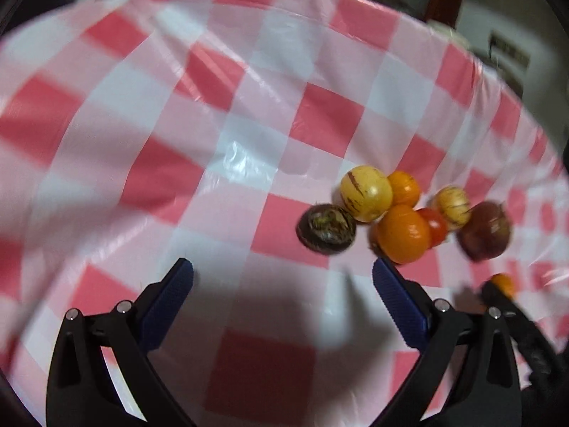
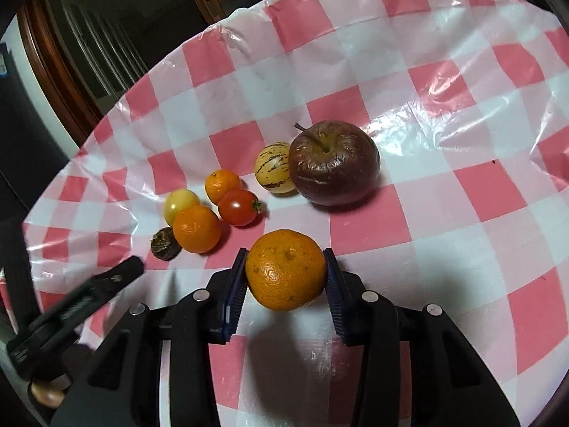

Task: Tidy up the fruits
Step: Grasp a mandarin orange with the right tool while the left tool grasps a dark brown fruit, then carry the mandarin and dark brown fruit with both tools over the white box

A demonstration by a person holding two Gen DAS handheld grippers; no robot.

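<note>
My right gripper (image 2: 285,254) is shut on a large orange (image 2: 286,270), blue pads pressing both its sides just above the checked cloth. Beyond it lie a wrinkled dark red apple (image 2: 332,163), a striped yellow fruit (image 2: 272,170), a cherry tomato (image 2: 238,208), two small mandarins (image 2: 196,228), a plain yellow fruit (image 2: 179,204) and a dark brown fruit (image 2: 163,243). My left gripper (image 1: 281,264) stands open with nothing between its fingers. The dark brown fruit (image 1: 326,229) and a mandarin (image 1: 403,233) lie just ahead of its right finger.
A red and white checked plastic cloth (image 2: 462,142) covers the table. Its far edge drops off toward a dark wooden door frame (image 2: 53,71). One left-gripper finger (image 2: 117,277) reaches in from the left of the right wrist view, near the dark brown fruit.
</note>
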